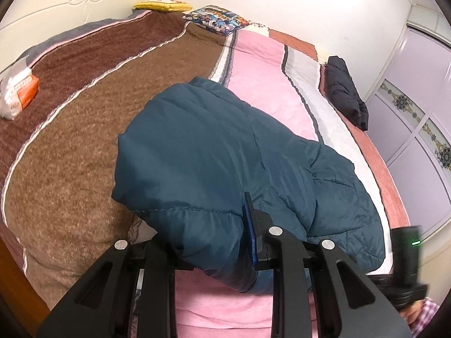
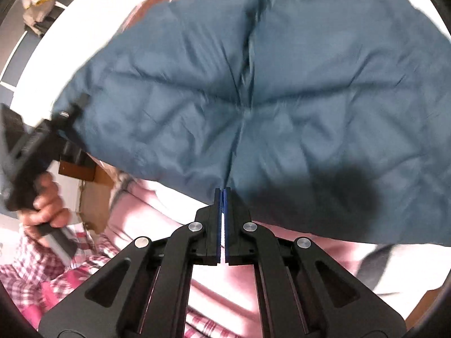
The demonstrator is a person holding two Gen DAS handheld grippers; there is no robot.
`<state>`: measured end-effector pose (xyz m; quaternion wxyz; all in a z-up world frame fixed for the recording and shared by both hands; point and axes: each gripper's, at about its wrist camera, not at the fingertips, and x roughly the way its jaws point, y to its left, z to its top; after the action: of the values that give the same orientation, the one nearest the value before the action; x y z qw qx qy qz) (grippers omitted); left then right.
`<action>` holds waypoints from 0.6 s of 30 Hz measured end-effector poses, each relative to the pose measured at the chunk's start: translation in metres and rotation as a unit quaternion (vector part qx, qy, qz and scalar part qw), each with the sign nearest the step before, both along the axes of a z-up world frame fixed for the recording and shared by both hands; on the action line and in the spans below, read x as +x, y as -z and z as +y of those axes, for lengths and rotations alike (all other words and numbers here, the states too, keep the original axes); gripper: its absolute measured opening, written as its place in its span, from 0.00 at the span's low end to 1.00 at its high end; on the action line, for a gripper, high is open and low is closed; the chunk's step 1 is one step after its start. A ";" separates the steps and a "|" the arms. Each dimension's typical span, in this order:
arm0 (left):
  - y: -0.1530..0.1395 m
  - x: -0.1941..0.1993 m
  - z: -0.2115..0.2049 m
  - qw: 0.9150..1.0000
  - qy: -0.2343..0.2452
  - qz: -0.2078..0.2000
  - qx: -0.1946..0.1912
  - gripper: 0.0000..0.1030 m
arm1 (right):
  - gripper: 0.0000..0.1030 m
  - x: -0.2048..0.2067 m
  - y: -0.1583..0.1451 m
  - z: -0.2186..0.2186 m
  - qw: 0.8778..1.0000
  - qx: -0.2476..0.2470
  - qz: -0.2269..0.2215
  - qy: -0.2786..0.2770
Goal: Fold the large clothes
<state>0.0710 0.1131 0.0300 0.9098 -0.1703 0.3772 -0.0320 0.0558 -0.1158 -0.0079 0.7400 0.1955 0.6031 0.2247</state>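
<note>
Gripping a bunched fold of the teal puffer jacket (image 1: 225, 152), the left gripper (image 1: 208, 242) shows partly spread jaws with padded fabric filling the gap; only its right blue pad (image 1: 251, 233) is visible, the other finger is buried under the cloth. One jacket in hand, draped from the jaws across the bed (image 1: 70, 140) toward the pink sheet (image 1: 262, 84). Brown blanket to the jacket's left is bare up to one white-and-orange packet (image 1: 18, 93) near the edge. One black garment (image 1: 345, 90) lies well apart at the bed's right edge, beside the wardrobe doors (image 1: 417, 107). Two pillows at the headboard: one yellow pillow (image 1: 162, 5), one patterned pillow (image 1: 217, 19). The right gripper's handle (image 1: 406, 253) shows at lower right.

Right wrist view, blurred: right gripper (image 2: 223, 194) has its two blue pads pressed together, pinching the jacket's (image 2: 253, 98) near hem at a seam; creases radiate from that point. The jacket spreads wide above the jaws, over pink sheet (image 2: 157, 205). At left, one hand (image 2: 45, 205) holds the left gripper's body (image 2: 31, 146), which meets the jacket's left edge. Checked sleeve (image 2: 33, 270) below it.
</note>
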 end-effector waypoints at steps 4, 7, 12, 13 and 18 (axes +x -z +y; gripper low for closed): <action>-0.013 -0.004 -0.017 1.000 0.022 -0.010 0.007 0.24 | 0.00 0.006 0.030 0.017 1.000 -0.018 0.016 -0.013; -0.024 -0.009 -0.040 0.998 0.049 -0.028 0.035 0.24 | 0.00 0.018 0.044 0.024 0.999 -0.018 0.027 -0.010; -0.044 -0.013 -0.070 0.992 0.077 -0.062 0.079 0.24 | 0.00 0.012 0.036 0.025 1.000 -0.016 0.018 -0.010; -0.047 -0.013 -0.073 0.991 0.080 -0.066 0.081 0.24 | 0.00 0.009 0.030 0.027 1.000 -0.012 0.009 -0.008; -0.059 -0.013 -0.091 0.988 0.100 -0.076 0.090 0.24 | 0.00 -0.031 -0.030 -0.061 0.993 -0.001 -0.083 0.088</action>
<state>0.0582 0.0226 0.0895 0.9396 -0.0458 0.3238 -0.1015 0.0249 -0.1773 0.0220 0.8047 0.2278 0.5200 0.1737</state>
